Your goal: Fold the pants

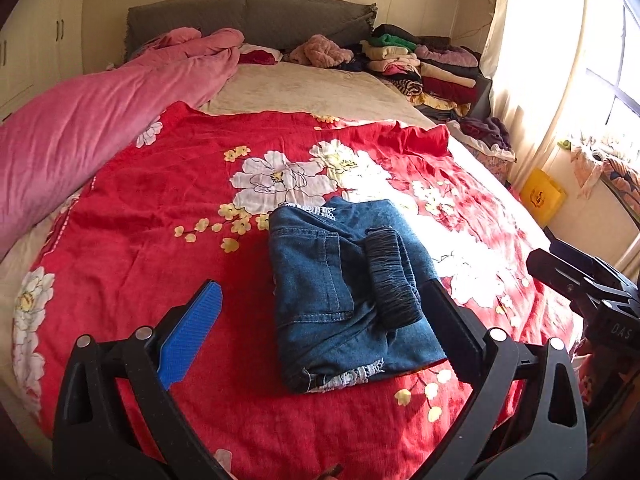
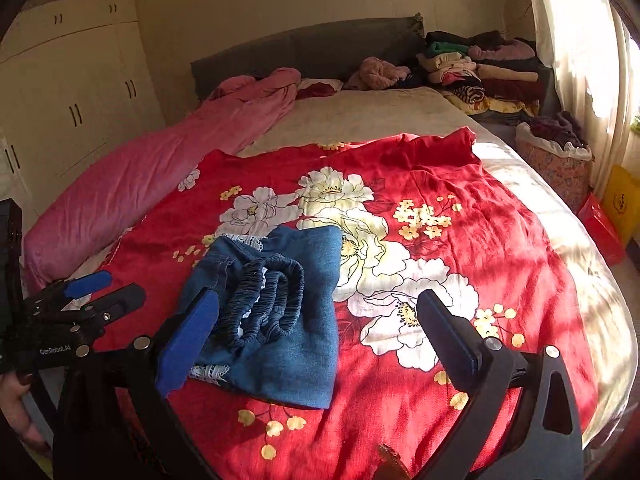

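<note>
Bedroom, bed (image 1: 320, 88) with a red floral blanket (image 1: 140, 240) on it. The folded denim pants (image 1: 344, 300) lie mid-blanket, long axis near-to-far, just beyond both tools. Left tool (image 1: 320, 320) and right tool (image 2: 320, 328) both spread wide, holding nothing; left one's lined up closer.

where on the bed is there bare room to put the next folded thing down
Free: the red floral blanket to the right of the folded denim pants, up to the bed's window-side edge; and the beige sheet between the blanket's far edge and the headboard. Crowded: the clothes stacks in the far right corner, and the pink quilt along the left side.
</note>
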Action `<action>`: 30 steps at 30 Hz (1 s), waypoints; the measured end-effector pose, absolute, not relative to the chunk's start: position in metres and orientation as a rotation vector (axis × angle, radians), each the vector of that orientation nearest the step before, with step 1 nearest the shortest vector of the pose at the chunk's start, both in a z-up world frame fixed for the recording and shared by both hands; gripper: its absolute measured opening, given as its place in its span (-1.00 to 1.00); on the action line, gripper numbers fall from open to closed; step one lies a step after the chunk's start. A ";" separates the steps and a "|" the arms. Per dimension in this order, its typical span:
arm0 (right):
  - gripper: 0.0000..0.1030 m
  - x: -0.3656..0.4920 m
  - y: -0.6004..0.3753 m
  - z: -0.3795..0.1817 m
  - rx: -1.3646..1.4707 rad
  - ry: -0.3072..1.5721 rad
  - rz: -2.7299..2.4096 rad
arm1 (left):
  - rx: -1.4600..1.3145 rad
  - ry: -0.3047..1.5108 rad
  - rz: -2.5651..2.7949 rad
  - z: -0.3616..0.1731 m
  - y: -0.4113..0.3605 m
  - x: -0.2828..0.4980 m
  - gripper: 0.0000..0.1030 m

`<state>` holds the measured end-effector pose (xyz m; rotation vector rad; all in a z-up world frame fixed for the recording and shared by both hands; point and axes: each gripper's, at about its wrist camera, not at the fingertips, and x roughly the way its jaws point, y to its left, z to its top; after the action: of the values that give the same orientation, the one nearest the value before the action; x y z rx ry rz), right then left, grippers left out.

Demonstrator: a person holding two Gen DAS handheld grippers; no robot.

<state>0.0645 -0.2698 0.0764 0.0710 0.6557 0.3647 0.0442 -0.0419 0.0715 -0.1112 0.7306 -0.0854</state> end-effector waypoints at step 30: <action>0.91 -0.006 -0.277 0.038 0.005 0.657 0.364 | -0.103 0.787 -0.052 0.029 -0.040 -0.012 0.81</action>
<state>-0.0063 -0.2769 0.0382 0.0054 0.6572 0.3640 -0.0124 -0.0400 0.0292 -0.1033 0.7867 -0.0523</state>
